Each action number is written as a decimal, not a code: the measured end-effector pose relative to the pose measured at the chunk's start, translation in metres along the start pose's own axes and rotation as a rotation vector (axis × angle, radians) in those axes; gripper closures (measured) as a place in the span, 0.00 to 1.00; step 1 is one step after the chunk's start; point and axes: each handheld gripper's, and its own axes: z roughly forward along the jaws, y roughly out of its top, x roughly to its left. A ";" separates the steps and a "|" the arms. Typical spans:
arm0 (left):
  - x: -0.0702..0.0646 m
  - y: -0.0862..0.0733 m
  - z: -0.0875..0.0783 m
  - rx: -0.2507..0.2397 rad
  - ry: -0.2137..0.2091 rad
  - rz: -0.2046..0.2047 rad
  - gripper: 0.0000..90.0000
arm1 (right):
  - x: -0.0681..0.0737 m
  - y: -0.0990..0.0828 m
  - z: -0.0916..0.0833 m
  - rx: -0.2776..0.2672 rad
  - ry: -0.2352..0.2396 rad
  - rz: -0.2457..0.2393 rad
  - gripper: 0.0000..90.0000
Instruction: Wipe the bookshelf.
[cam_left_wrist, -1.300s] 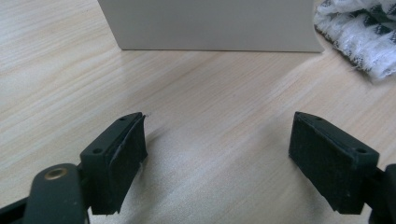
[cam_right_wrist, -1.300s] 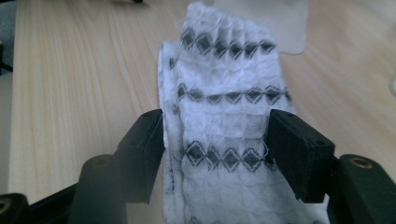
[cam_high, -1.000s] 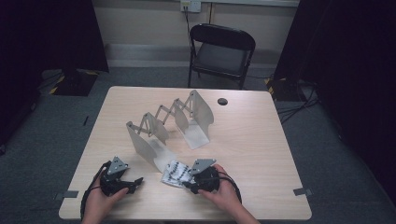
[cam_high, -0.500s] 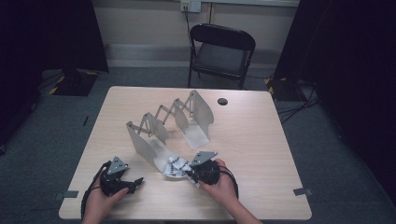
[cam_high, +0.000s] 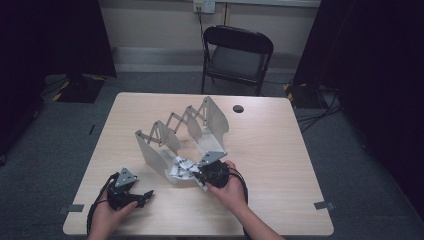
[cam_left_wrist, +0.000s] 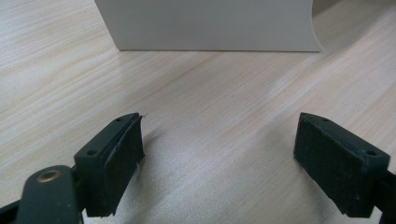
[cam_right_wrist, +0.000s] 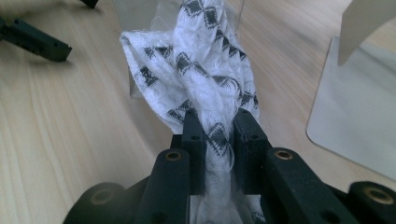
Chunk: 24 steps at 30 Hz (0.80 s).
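**Patterned cloth lifted to the near end of the folding rack**

An accordion-style folding rack (cam_high: 182, 132) of pale panels joined by scissor links stands open in the middle of the table (cam_high: 280, 150); its compartments hold nothing that can be made out. At the rack's near end, touching its front panel, hangs a white cloth with black diamond pattern (cam_high: 182, 168). The right hand-held gripper (cam_high: 199, 175) has it pinched: in the right gripper view the jaws are narrow, their pads pressing on a bunched fold of the cloth (cam_right_wrist: 212, 93), and the jaws have just been closing on it.

Against a second ago, the cloth has left the tabletop nearer the person and been carried toward the rack and up, with the right hand (cam_high: 227, 187) following it. The left hand-held gripper (cam_high: 145, 196) rests left of the rack's near end as before, its jaws wide with bare table between them (cam_left_wrist: 219, 149).

A small dark disc (cam_high: 238, 108) lies beyond the rack's far end. No brand, label or writing can be read.
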 end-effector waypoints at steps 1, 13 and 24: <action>0.000 0.000 0.000 0.000 0.000 0.000 0.17 | 0.001 0.003 0.003 -0.002 0.006 -0.003 0.85; 0.000 0.000 0.000 0.000 0.000 0.000 0.17 | 0.017 0.021 0.033 0.018 0.048 -0.030 0.85; 0.000 0.000 0.000 0.000 0.000 0.000 0.17 | 0.030 0.021 0.053 0.004 0.103 -0.044 0.75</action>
